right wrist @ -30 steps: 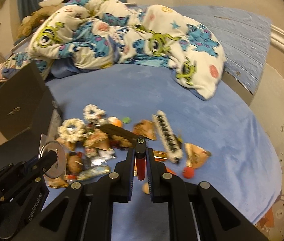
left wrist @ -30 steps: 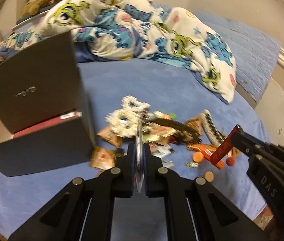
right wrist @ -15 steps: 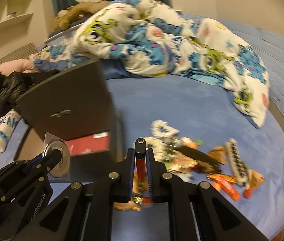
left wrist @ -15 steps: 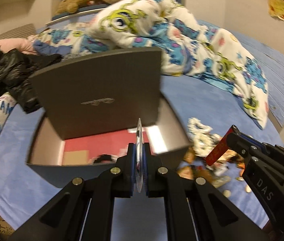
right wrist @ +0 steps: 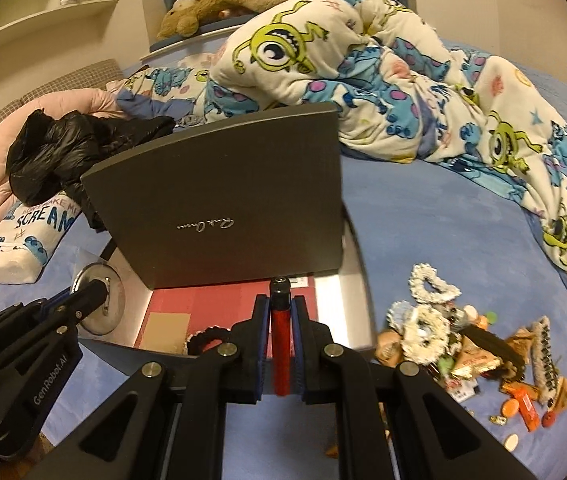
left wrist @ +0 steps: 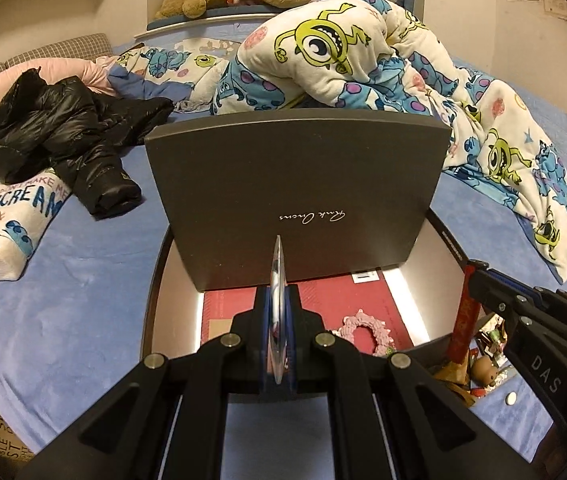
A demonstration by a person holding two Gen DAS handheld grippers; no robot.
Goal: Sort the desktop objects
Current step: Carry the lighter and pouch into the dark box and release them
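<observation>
My left gripper (left wrist: 278, 308) is shut on a thin round mirror (left wrist: 278, 304), seen edge-on, held over the near rim of an open grey box (left wrist: 415, 300). In the right wrist view the mirror (right wrist: 101, 306) shows as a silver disc at the left. My right gripper (right wrist: 280, 312) is shut on a red tube with a black cap (right wrist: 281, 336), just in front of the box (right wrist: 335, 304). The box's lid (left wrist: 295, 196) stands upright behind. Inside lie a red card (left wrist: 323, 304), a pink scrunchie (left wrist: 363, 330) and a black hair tie (right wrist: 207, 336).
A pile of small items (right wrist: 467, 348) lies on the blue bed (right wrist: 423, 216) right of the box: white scrunchies, snack packets, orange pieces, a comb. A cartoon blanket (left wrist: 343, 52), black jacket (left wrist: 63, 132) and pillow (left wrist: 7, 224) lie behind and left.
Both grippers swung left from the pile of items to the open box, carrying the mirror and the red tube. The box's inside now shows.
</observation>
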